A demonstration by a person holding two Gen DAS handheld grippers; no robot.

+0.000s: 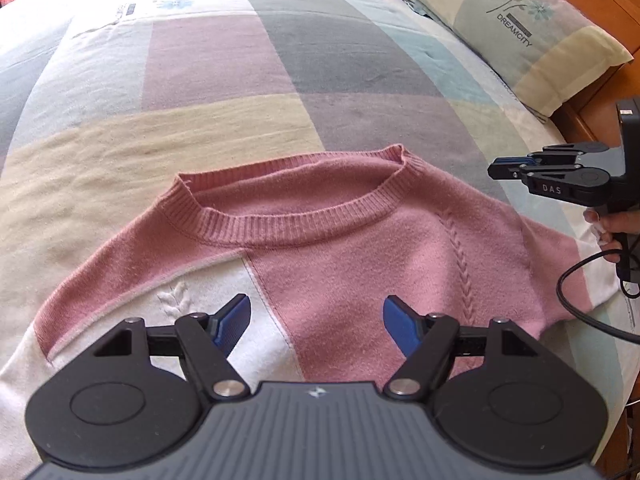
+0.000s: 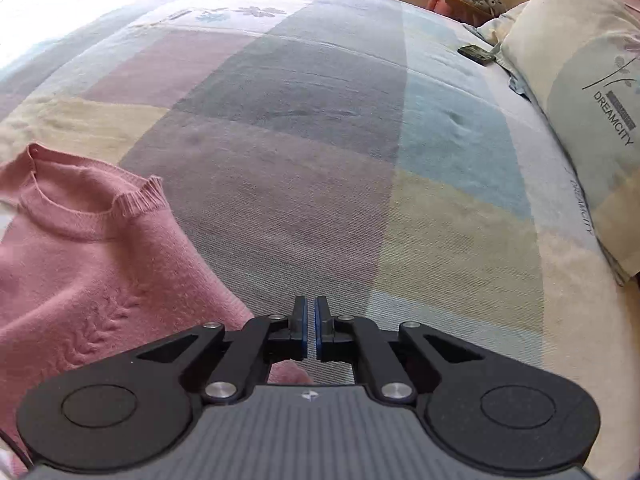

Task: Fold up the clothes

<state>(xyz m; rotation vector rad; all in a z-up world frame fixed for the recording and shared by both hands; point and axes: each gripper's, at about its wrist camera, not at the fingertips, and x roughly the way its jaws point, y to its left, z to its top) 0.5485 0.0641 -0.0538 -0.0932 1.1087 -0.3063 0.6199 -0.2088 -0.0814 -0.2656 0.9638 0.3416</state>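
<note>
A pink and white knit sweater (image 1: 340,248) lies flat on the bed, its ribbed collar (image 1: 280,228) pointing away from me. My left gripper (image 1: 316,320) hovers open above the sweater's chest, blue pads wide apart, nothing between them. In the left wrist view my right gripper (image 1: 494,169) is at the right, held by a hand (image 1: 608,228) beside the sweater's right sleeve, its fingers together. The right wrist view shows the right gripper (image 2: 311,320) shut on nothing over bare bedspread, with the sweater (image 2: 92,256) to its left.
The bed is covered by a patchwork bedspread (image 1: 240,72) in pastel blocks. A pillow (image 1: 520,28) lies at the far right by a wooden headboard (image 1: 592,120). A small dark object (image 2: 476,55) lies near the pillow. A black cable (image 1: 576,304) trails from the right gripper.
</note>
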